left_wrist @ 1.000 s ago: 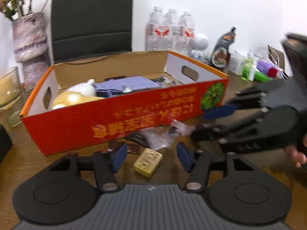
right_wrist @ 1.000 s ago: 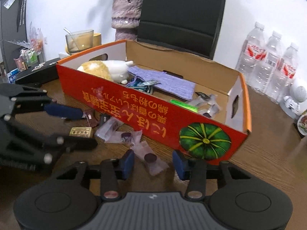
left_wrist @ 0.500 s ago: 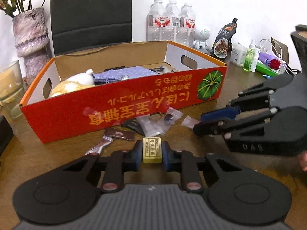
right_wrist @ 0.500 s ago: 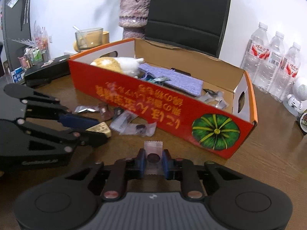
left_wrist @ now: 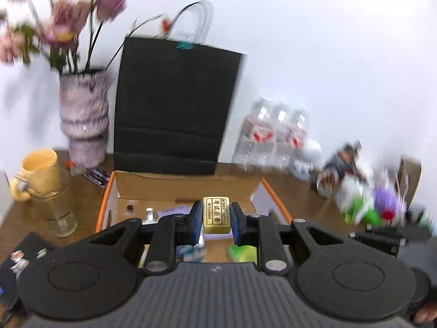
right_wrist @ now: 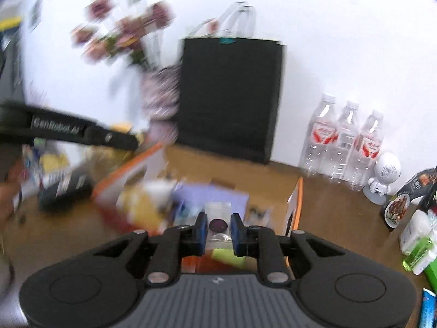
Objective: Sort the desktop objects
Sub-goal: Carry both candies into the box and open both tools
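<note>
While above box (left_wrist: 188,188) | left jaws clamp gold block (left_wrist: 216,214) | right jaws clamp sachet (right_wrist: 217,225)

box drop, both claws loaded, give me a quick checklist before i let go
1. Left claw shut on the gold block: ok.
2. Right claw shut on the candy packet: ok.
3. Left claw over the box interior: ok, the far wall shows beyond the block.
4. Right claw over the box: ok, the purple cloth lies beyond and the orange rim to its right.
5. Landing spots free of items: cannot tell, blurred and hidden by the claws.
6. Claws apart from each other: ok.
</note>
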